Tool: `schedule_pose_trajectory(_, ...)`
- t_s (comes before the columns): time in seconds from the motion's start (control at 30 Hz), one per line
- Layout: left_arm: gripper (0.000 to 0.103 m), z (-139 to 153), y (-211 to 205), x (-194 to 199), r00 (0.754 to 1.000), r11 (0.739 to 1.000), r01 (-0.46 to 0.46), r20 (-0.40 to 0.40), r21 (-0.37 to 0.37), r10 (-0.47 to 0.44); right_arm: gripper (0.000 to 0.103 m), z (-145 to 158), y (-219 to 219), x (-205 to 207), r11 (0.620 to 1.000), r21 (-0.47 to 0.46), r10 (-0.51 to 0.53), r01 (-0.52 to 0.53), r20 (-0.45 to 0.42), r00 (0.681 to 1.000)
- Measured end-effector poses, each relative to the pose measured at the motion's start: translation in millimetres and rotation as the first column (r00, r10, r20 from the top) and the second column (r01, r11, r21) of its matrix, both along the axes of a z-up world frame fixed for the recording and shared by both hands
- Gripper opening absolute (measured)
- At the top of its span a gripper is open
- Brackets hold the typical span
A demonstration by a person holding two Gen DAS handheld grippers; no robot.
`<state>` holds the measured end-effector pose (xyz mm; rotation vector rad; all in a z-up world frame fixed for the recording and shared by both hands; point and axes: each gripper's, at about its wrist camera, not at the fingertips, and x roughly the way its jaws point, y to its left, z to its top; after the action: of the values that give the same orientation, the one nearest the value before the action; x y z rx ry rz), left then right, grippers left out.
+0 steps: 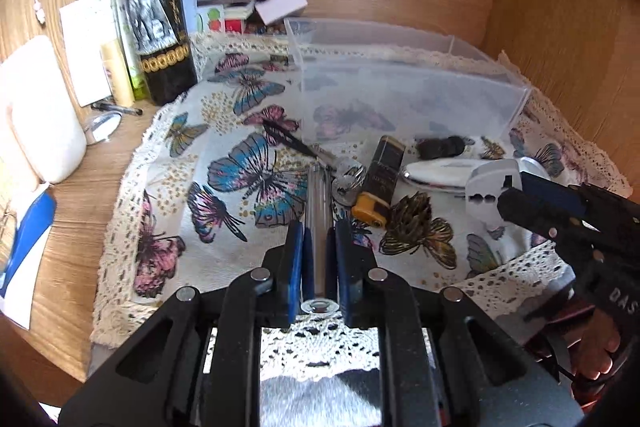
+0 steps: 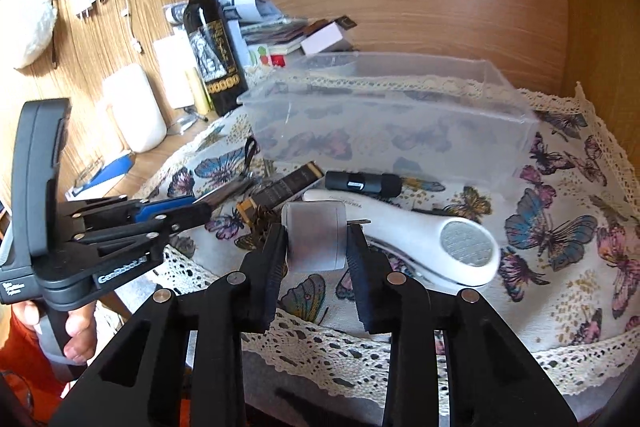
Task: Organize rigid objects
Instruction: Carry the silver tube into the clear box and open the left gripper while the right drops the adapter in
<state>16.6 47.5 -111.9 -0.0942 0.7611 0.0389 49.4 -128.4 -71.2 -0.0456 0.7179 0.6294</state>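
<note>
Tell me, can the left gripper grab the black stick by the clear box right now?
Probably not yet. The left gripper is already shut on a clear tube, so it has no room for the black stick. Otherwise the way across the cloth looks open.

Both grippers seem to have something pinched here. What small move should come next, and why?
Probably lift the right gripper and carry its white plug adapter over the clear plastic box. Its jaws are shut on the adapter, the box behind stands open and looks empty, and the left gripper is already shut on a clear tube, so either could go in; the adapter sits nearer the box.
</note>
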Motion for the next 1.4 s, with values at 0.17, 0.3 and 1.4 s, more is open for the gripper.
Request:
schedule_pose_trajectory(0.17, 0.015, 20, -2, -12, 0.998, 1.0, 0.006, 0.067, 0.002, -0.006, 0.028, 14, -7, -2, 0.999, 0.012, -0.032, 0.032, 0.05, 0.998)
schedule_pose_trajectory(0.3, 0.015, 39, -6, -18, 0.991, 1.0, 0.017, 0.132, 0.002, -0.017, 0.028, 24, -11, -2, 0.998, 0.021, -0.057, 0.055, 0.089, 0.994)
schedule_pose_trajectory(1.4, 0.015, 157, -12, 80, 0.936, 0.989, 0.137, 0.334, -0.054, -0.112, 0.028, 90, -39, 72, 0.98, 0.035, -0.198, 0.196, 0.279, 0.94)
